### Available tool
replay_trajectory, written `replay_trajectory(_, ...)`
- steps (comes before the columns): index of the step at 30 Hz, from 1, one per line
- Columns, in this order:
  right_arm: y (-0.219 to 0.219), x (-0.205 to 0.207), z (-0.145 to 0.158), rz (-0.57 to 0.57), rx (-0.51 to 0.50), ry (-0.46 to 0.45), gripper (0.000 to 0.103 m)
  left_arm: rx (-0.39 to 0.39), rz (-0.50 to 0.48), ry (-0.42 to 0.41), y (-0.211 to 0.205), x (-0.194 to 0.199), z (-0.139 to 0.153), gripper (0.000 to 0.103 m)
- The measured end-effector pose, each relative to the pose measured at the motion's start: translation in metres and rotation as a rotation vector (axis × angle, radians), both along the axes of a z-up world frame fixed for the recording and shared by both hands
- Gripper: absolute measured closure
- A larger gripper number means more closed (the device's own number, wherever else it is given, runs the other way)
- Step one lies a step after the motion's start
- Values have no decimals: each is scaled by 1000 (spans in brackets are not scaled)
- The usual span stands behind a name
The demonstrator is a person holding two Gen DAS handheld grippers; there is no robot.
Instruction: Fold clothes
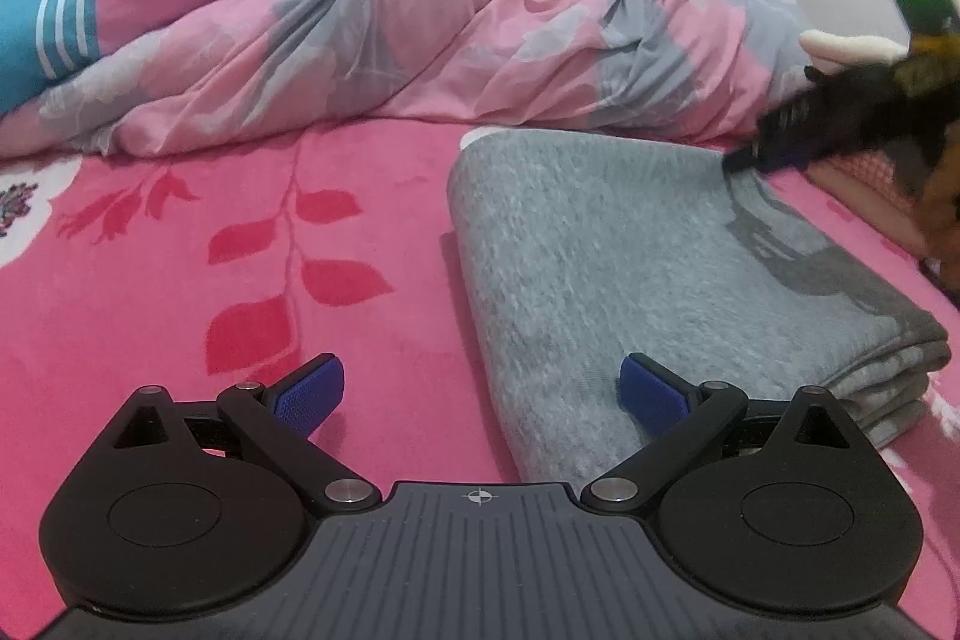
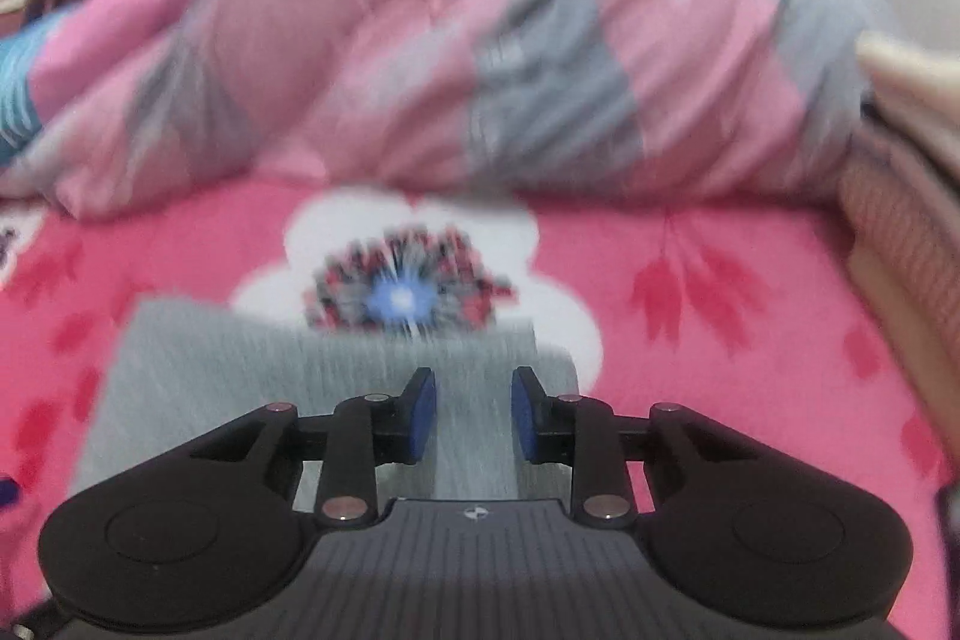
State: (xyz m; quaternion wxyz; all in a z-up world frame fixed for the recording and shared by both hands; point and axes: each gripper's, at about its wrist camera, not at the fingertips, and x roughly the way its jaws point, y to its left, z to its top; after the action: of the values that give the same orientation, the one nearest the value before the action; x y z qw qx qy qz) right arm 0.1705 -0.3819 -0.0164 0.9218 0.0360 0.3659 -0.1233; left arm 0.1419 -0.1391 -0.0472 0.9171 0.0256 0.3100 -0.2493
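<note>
Folded grey garment (image 1: 660,280) flat on pink floral bedsheet (image 1: 240,250), long axis toward crumpled duvet (image 1: 420,28). Left gripper (image 1: 480,388) jaws wide, empty. Right gripper (image 2: 474,412) jaws narrow, nothing pinched, above garment.

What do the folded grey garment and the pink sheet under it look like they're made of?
Folded grey garment: looks like soft heathered knit, probably cotton jersey or fleece; matte, with mottled flecks and thick, rounded stacked fold edges. Pink sheet: seems a plush, velvety fabric, likely polyester fleece; a faint fuzzy nap and a printed red leaf pattern. Neither can be confirmed by sight.
</note>
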Motion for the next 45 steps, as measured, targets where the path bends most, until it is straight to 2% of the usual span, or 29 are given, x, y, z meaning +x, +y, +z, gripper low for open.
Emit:
replay_trajectory(2, -5, 7, -1, -22, 11, -5, 74, -6, 2, 10, 1, 1, -1, 3)
replay_trajectory(5, -19, 28, -31, -57, 67, 86, 74, -9, 3, 14, 1, 1, -1, 3)
replay_trajectory(6, -20, 31, -31, -72, 70, 81, 74, -10, 4, 16, 2, 1, -1, 3)
replay_trajectory(8, -7, 33, -16, -92, 3, 62, 74, -13, 6, 20, 3, 2, -1, 3)
replay_trajectory(10, 24, 30, 5, -11, -103, -10, 74, -16, 6, 22, 3, 2, -1, 3)
replay_trajectory(11, 41, 29, 16, 60, -101, -50, 74, -17, 7, 22, 3, 2, -1, 3)
replay_trajectory(13, 69, 31, 23, 208, -36, -77, 75, -17, 7, 21, 3, 2, -1, 3)
replay_trajectory(16, 98, 47, 4, 349, 34, -12, 75, -13, 9, 18, 3, 1, -2, 3)
replay_trajectory(18, 105, 65, -25, 340, 28, 65, 74, -5, 13, 14, 2, 1, -3, 4)
replay_trajectory(21, 109, 70, -36, 341, -5, 85, 74, -12, 15, 29, 4, 3, -3, 4)
replay_trajectory(24, 111, 58, -14, 346, 8, 48, 74, -17, 10, 36, 5, 4, -3, 4)
replay_trajectory(27, 116, 54, -1, 378, 67, 2, 74, -16, 11, 33, 6, 4, -4, 4)
replay_trajectory(28, 118, 58, -5, 377, 56, 6, 74, -15, 10, 31, 6, 4, -4, 4)
replay_trajectory(30, 121, 73, -30, 348, 19, 76, 74, -11, 8, 25, 5, 4, -4, 4)
replay_trajectory(32, 120, 75, -41, 341, 27, 71, 73, -12, 5, 23, 6, 4, -3, 4)
replay_trajectory(35, 110, 52, -13, 319, 71, 34, 73, -26, -7, 39, 8, 7, -2, 4)
replay_trajectory(40, 72, -38, 40, 219, 96, -74, 73, -49, -16, 71, 11, 12, -3, 4)
replay_trajectory(45, 29, -119, 17, 33, 112, -64, 73, -39, -23, 44, 8, 10, -4, 4)
